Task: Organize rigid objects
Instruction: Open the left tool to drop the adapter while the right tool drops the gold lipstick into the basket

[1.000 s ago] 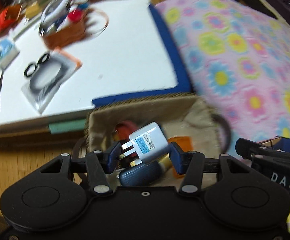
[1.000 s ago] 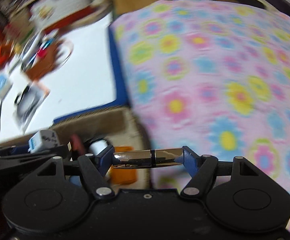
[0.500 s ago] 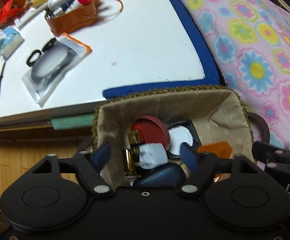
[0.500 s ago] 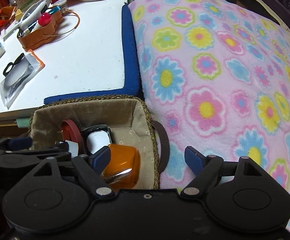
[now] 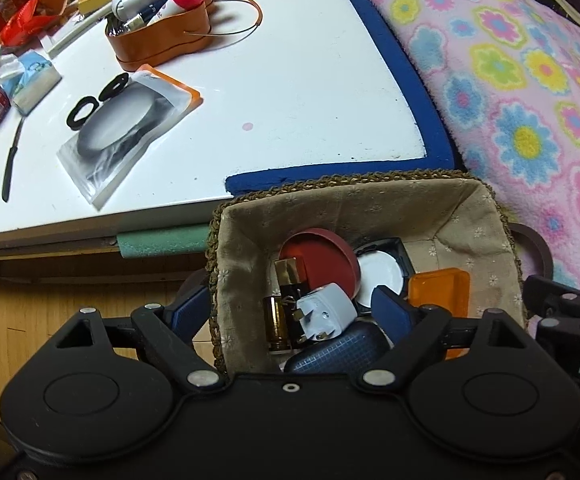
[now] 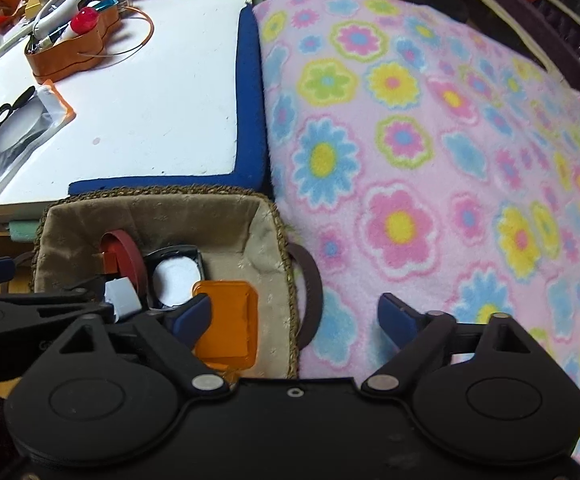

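The left wrist view hides the near end of the woven basket (image 5: 370,184) behind the black body of the left claw (image 5: 290,316). A blue textured case (image 5: 338,354) at 6 o'clock in the basket shows only its top. The brown bottle (image 5: 277,326) is partly covered by the white plug adapter (image 5: 324,312). In the right wrist view, the orange box (image 6: 227,320) is cut by the right claw (image 6: 296,316) body. Labels on boxes at 11 o'clock on the surface (image 6: 161,100) are too small to read.
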A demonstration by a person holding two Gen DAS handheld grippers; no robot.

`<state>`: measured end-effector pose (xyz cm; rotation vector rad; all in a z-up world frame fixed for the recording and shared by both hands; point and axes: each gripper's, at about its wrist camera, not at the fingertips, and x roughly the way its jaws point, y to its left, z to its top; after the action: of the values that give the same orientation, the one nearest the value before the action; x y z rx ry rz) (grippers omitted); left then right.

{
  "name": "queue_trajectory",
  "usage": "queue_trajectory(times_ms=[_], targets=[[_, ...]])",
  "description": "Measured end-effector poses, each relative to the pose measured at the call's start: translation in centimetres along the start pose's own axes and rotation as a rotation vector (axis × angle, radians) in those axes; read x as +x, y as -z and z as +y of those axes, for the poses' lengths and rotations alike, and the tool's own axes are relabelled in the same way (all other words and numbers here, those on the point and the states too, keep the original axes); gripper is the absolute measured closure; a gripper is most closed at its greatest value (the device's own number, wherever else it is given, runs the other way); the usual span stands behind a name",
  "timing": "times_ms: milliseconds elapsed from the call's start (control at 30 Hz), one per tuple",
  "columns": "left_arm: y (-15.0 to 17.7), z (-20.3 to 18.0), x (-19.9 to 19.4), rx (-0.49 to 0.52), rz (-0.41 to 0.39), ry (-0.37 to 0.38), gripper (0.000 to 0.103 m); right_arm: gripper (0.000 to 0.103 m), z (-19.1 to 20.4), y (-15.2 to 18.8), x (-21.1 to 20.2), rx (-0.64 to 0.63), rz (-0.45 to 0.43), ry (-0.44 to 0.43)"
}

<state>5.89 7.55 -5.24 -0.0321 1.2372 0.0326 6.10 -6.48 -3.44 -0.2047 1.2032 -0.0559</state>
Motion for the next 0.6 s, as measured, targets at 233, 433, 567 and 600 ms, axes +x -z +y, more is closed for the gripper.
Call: queue_trajectory(times_ms=[233, 433, 567, 600], targets=[[0.02, 0.22, -0.25, -0.017, -0.009, 0.029, 0.014, 0.007, -0.59, -0.02, 0.48, 0.025, 0.031, -0.022], [0.14, 0.27, -0.50, -0.020, -0.021, 0.020, 0.014, 0.007, -0.68, 0.04, 0.60, 0.027, 0.039, -0.062], [0.21, 0.27, -0.70, -0.022, -0.026, 0.034, 0.014, 0.008, -0.86, 0.20, 0.59, 0.042, 0.034, -0.044], [0.24, 0.22, -0.75, -0.020, -0.028, 0.031, 0.014, 0.008, -0.80, 0.25, 0.57, 0.039, 0.031, -0.035]])
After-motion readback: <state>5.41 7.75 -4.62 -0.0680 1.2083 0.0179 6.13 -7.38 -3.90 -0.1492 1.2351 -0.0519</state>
